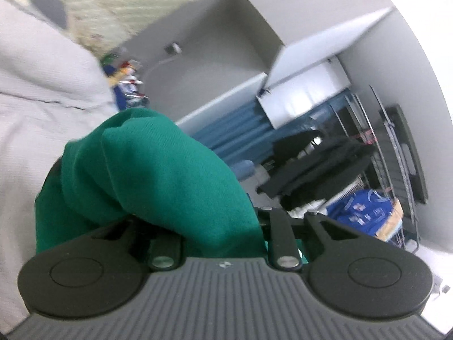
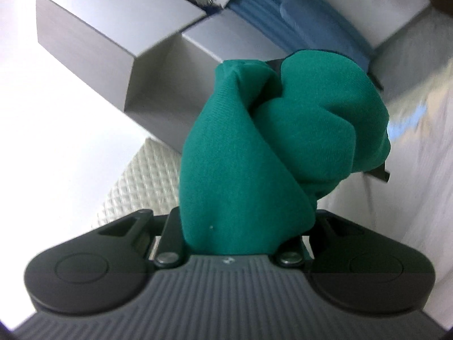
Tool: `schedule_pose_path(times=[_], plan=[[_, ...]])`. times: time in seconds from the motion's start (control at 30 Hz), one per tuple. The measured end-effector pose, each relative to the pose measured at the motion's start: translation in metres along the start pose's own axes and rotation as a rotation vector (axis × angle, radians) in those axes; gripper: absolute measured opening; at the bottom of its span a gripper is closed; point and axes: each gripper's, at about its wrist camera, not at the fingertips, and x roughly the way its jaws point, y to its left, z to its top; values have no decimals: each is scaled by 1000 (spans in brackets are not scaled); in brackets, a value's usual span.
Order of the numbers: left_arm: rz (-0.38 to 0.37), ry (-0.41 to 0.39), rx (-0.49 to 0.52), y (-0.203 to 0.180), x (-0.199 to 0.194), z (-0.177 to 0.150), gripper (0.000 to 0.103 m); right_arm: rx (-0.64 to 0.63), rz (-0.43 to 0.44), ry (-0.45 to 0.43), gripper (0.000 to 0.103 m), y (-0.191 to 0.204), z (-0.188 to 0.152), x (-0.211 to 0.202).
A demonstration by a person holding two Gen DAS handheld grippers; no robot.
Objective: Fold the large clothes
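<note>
Green garment [image 1: 158,170] bunched in two clamped tools: left tool [image 1: 198,198], right tool [image 2: 271,107].

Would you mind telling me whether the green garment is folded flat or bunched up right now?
Bunched up: the green garment bulges in rumpled lumps over both the right gripper and the left gripper.

Both wrist views tilted, roughly level, close behind bunched green cloth [image 1: 158,170], shared blue curtain [image 2: 311,14] probably

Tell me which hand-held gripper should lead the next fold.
Neither clearly. Left hand-held gripper and right hand-held gripper both clamp bunched green knit garment, lifted; spread it first.
</note>
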Motion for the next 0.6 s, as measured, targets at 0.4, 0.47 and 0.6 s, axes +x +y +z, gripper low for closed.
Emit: schedule_pose_path(times=[0.4, 0.47, 0.6], plan=[[-110, 159, 110, -139, 173, -82, 25, 18, -114, -212, 28, -82, 118, -87], [-109, 198, 115, -146, 205, -108, 25, 33, -143, -237, 28, -112, 122, -95], [-89, 277, 155, -144, 266, -155, 25, 77, -219, -252, 28, -170, 113, -92]])
